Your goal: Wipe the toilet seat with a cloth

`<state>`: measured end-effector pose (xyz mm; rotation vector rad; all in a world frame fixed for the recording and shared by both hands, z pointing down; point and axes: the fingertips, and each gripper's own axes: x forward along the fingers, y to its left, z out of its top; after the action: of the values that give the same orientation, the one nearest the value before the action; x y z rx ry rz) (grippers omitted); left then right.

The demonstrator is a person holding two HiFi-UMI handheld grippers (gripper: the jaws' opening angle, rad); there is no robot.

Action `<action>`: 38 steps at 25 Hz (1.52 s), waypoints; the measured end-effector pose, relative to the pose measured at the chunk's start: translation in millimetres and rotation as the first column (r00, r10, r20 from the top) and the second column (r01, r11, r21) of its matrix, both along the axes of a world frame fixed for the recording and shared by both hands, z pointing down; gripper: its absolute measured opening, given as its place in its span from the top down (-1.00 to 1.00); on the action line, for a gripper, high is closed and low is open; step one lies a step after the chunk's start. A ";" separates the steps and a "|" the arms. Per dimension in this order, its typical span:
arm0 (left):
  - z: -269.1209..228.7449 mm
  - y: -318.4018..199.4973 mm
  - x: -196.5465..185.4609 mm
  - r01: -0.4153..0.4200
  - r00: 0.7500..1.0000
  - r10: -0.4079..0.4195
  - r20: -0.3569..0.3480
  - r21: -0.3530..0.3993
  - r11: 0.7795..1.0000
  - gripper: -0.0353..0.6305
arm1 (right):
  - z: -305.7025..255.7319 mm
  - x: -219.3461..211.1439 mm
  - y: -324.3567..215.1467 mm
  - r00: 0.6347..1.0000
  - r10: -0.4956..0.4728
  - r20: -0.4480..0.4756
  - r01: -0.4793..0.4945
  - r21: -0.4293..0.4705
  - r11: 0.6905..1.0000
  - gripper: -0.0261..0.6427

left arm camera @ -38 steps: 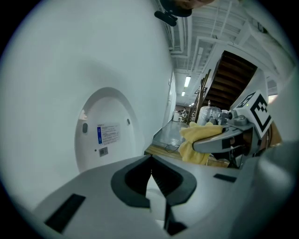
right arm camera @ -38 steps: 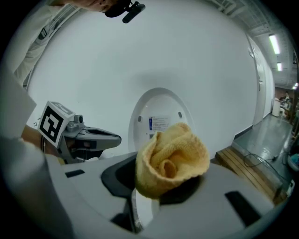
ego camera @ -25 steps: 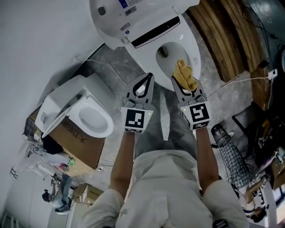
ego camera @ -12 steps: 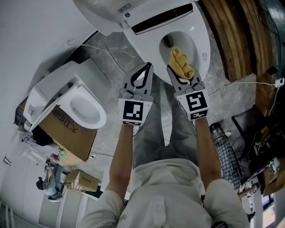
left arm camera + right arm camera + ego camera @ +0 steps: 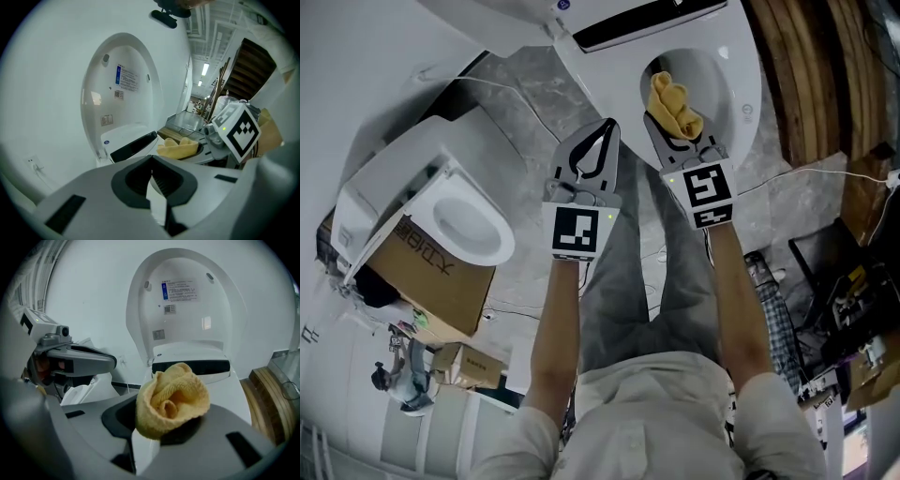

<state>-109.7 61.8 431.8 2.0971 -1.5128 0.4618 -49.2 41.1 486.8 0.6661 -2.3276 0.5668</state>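
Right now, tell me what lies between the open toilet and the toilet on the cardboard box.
Grey marbled floor, crossed by a thin white cable, lies between the open toilet and the boxed toilet, as the head view shows.

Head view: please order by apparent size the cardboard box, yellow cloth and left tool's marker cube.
1. cardboard box, clearly largest.
2-3. yellow cloth and marker cube on the left tool: about alike, and the cube is nearer the camera, so unranked.
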 end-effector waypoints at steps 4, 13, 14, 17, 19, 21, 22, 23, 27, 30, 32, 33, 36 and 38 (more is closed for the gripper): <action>13.8 0.9 -7.3 0.017 1.000 -0.017 -0.007 0.007 1.000 0.85 | 26.8 -8.8 3.4 0.999 -0.010 -0.033 0.010 -0.013 1.000 0.62; 33.1 4.5 -15.8 0.012 1.000 -0.012 -0.001 -0.005 1.000 0.85 | 71.1 -21.9 7.9 0.996 -0.020 -0.092 0.017 -0.036 0.999 0.60; 33.3 4.5 -16.0 0.010 1.000 -0.010 -0.001 -0.001 1.000 0.85 | 74.7 -22.7 7.4 0.995 -0.016 -0.095 0.013 -0.037 0.999 0.59; 35.0 6.5 -15.8 0.002 1.000 -0.002 0.002 -0.001 1.000 0.85 | 82.9 -24.7 5.7 0.996 0.002 -0.092 -0.006 -0.044 0.999 0.59; 37.1 9.2 -15.6 -0.002 1.000 0.002 0.004 -0.007 1.000 0.85 | 87.6 -26.6 5.7 0.996 0.015 -0.084 -0.020 -0.051 0.999 0.59; 39.5 12.5 -15.7 -0.002 1.000 0.002 0.001 -0.016 1.000 0.85 | 92.9 -29.4 8.2 0.997 0.024 -0.076 -0.029 -0.063 0.998 0.59; 40.8 14.1 -15.8 -0.002 1.000 0.002 0.001 -0.020 1.000 0.85 | 96.1 -31.1 10.5 0.997 0.026 -0.072 -0.031 -0.072 0.997 0.60; 41.9 15.4 -15.6 -0.004 1.000 0.004 0.001 -0.022 1.000 0.85 | 99.5 -32.7 13.9 0.997 0.025 -0.069 -0.031 -0.083 0.996 0.60; 44.0 19.1 -14.2 -0.013 1.000 0.013 0.004 -0.031 0.999 0.85 | 113.5 -38.2 35.8 0.997 0.004 -0.073 -0.013 -0.134 0.991 0.61; 43.9 20.0 -11.4 -0.021 1.000 0.021 0.004 -0.033 0.999 0.85 | 119.9 -38.6 47.5 0.998 0.009 -0.069 -0.019 -0.145 0.989 0.62; 44.7 21.1 -9.7 -0.023 1.000 0.024 0.001 -0.039 0.999 0.85 | 120.3 -37.6 47.8 0.998 0.027 -0.058 -0.036 -0.151 0.988 0.62; 45.8 22.4 -9.6 -0.024 1.000 0.024 0.001 -0.046 0.999 0.85 | 120.1 -37.8 47.5 0.998 0.033 -0.054 -0.041 -0.154 0.987 0.62; 53.5 30.3 -9.8 -0.030 0.999 0.031 0.012 -0.084 0.996 0.85 | 120.1 -38.4 48.9 0.998 0.034 -0.049 -0.041 -0.158 0.987 0.62; 56.8 32.6 -9.5 -0.028 0.999 0.029 0.016 -0.096 0.995 0.85 | 120.4 -37.3 50.5 0.998 0.034 -0.048 -0.041 -0.160 0.986 0.63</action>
<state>-119.2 94.3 488.6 2.0483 -1.4430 0.5528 -86.5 91.6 607.2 0.6411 -2.2037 0.7402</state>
